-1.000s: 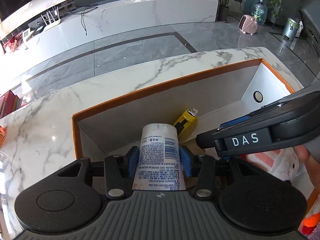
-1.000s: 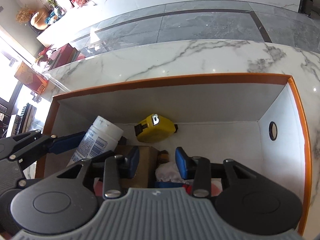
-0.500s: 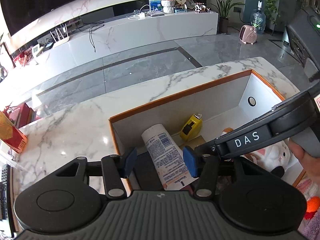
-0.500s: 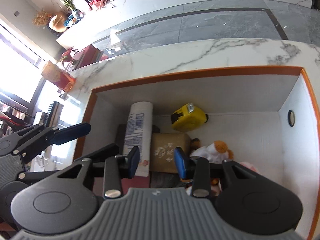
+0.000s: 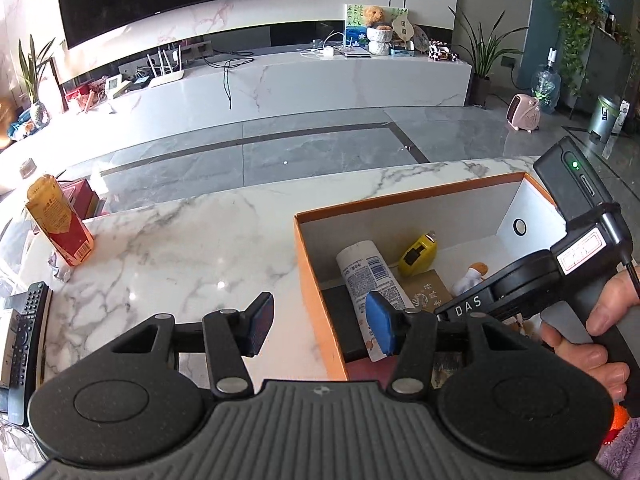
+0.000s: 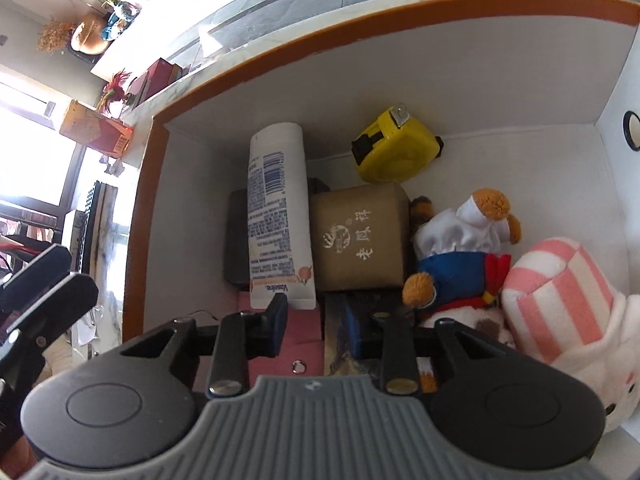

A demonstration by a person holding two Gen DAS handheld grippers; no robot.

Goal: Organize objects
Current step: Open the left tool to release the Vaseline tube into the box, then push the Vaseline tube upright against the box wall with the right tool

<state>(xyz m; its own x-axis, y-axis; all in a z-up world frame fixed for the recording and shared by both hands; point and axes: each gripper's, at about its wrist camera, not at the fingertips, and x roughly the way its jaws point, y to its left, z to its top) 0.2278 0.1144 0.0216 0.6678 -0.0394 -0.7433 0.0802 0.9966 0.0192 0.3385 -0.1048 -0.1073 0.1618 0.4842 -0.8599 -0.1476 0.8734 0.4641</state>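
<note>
Bright daylight, window glare, fisheye-warped edges

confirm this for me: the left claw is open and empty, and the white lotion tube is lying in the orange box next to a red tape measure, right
One detail is off: the tape measure is yellow, not red, as the right wrist view shows. The rest holds: the left claw is open and empty, and the white lotion tube lies in the orange box beside it.

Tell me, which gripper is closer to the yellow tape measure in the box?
Right. The right gripper is open inside the box, low over the things just short of the tape measure. The left gripper is open too, straddling the box's left wall, farther back.
</note>
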